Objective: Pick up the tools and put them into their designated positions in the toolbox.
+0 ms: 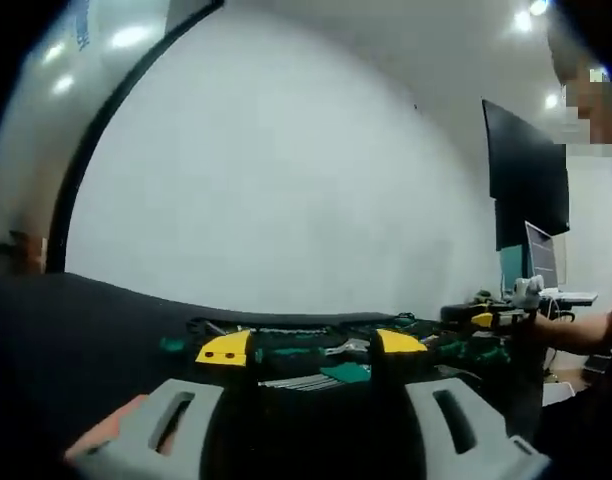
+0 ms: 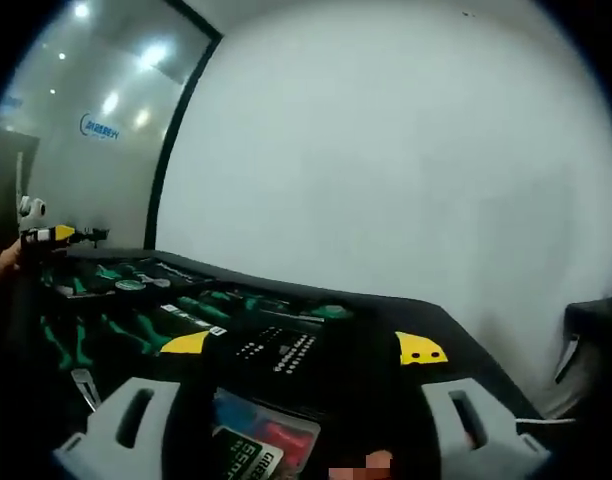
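Observation:
An open black toolbox [image 2: 378,318] lies on a black table, holding green-handled tools [image 2: 136,300] and a row of sockets [image 2: 276,350]. In the right gripper view my right gripper [image 2: 304,346] hovers low over the box's near end, its yellow-tipped jaws wide apart and empty. At the far left of that view a hand holds my left gripper [image 2: 61,235]. In the left gripper view the toolbox [image 1: 286,322] and its green tools [image 1: 341,372] lie just beyond my left gripper [image 1: 311,346], which is open and empty. My right gripper [image 1: 486,319] enters from the right.
A clear packet with red and blue pieces [image 2: 261,432] lies under the right gripper. The black table [image 1: 76,330] stretches to the left. A white wall [image 1: 286,180] stands behind. A dark monitor [image 1: 526,175] and a person's forearm [image 1: 581,332] are at the right.

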`<action>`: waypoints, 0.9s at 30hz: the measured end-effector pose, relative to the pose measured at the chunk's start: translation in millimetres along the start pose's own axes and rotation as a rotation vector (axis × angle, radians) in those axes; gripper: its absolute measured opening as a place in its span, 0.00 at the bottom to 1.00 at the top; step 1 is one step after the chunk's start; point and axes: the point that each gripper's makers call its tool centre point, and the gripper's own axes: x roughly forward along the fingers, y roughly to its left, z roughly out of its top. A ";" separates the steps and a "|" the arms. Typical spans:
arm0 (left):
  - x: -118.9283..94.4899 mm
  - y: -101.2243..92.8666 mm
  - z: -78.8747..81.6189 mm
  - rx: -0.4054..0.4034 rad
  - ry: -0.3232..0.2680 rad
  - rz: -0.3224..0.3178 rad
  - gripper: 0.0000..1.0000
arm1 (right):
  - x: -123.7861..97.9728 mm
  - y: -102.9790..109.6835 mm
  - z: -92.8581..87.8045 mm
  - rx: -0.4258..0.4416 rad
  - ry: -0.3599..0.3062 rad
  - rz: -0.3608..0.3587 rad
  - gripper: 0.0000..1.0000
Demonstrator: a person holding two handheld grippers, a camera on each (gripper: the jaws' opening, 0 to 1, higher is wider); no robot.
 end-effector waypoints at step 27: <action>-33.6 2.0 56.4 -0.110 -0.279 -0.039 0.25 | -3.5 -3.7 1.2 0.044 -0.008 0.004 0.58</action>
